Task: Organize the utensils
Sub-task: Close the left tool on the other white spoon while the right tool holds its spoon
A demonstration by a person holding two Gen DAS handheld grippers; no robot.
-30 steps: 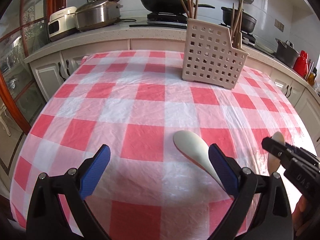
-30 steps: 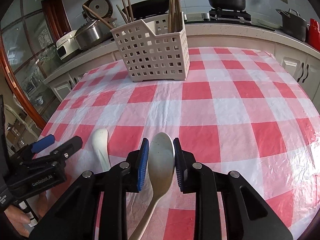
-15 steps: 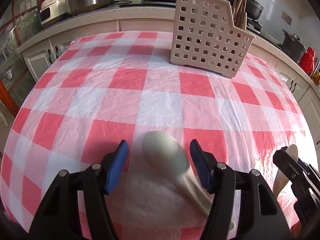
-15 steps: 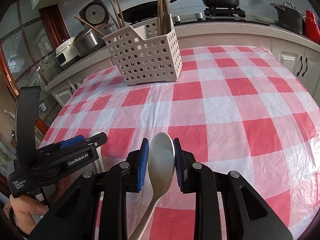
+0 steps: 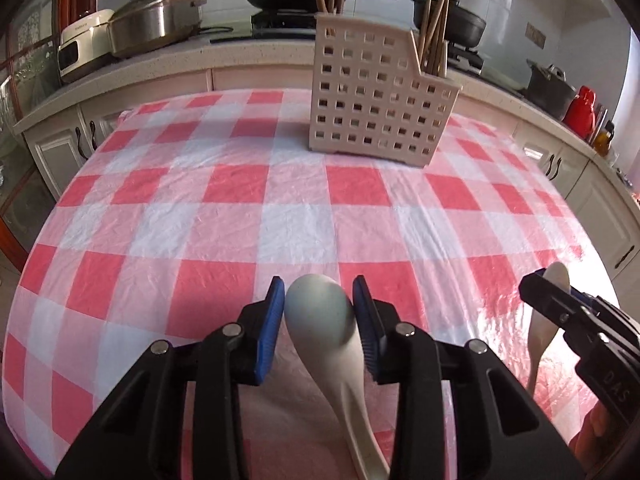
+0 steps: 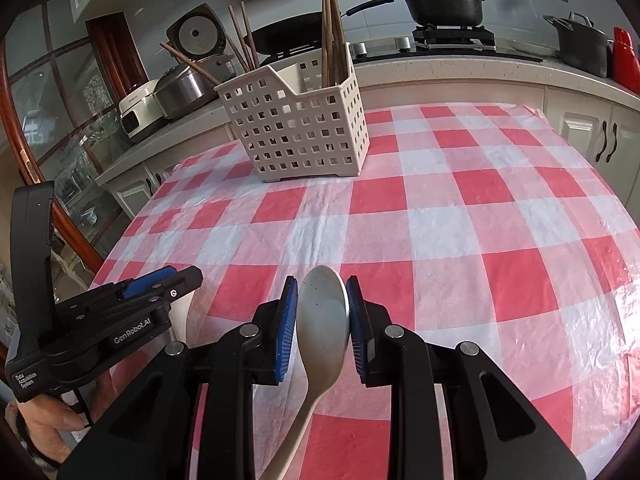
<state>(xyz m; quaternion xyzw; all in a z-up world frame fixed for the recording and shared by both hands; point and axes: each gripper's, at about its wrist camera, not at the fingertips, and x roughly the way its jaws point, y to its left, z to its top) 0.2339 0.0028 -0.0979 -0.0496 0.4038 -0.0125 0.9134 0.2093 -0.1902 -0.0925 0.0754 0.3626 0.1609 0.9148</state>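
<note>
So the left gripper (image 5: 319, 300) fingers are closing around a glossy white ceramic soup spoon (image 5: 320, 312), while the right gripper (image 6: 322, 306) is pinching another pale spoon (image 6: 322, 316) by its bowl.

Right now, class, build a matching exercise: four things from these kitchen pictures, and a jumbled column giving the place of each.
Things:
1. chopsticks
2. white spoon
3. black lidded pot
4. slotted basket

Places:
A. on the stove
B. on the checked tablecloth
C. standing in the basket
D. between the right gripper's pads

Pairs: 1-C, 2-D, 3-A, 4-B
</note>
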